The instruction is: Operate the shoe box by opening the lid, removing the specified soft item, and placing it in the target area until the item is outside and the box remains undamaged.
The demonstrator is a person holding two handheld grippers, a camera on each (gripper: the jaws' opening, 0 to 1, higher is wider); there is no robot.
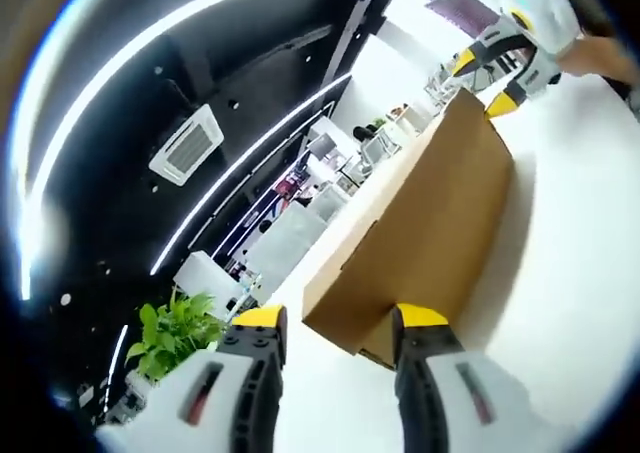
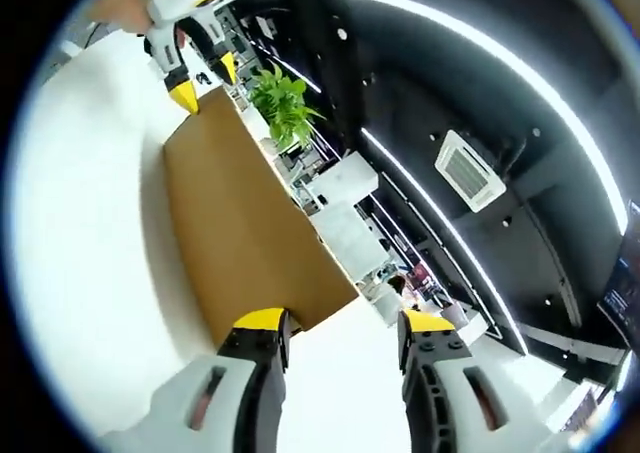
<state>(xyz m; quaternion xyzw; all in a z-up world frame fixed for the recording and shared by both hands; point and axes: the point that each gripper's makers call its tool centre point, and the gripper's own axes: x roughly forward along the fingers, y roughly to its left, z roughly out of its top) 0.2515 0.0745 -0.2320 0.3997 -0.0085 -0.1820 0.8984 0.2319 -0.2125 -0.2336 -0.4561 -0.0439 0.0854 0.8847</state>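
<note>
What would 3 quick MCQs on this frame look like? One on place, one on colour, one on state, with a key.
1. Where do the two claws stand relative to the shoe box?
A. Both over its middle
B. One at each end
C. Both at the same end

2. What colour are the claw tips?
A. Yellow
B. Red
C. Blue

3. What state is the box lid in?
A. Off, lying beside the box
B. Closed on the box
C. Torn in half

Key: 1 B, since the left claw sits at the near end in the left gripper view while the right claw shows at the far end; 2 A, the tips are yellow in both views; 3 B, the brown top lies flat and whole, with nothing out on the white table.
</note>
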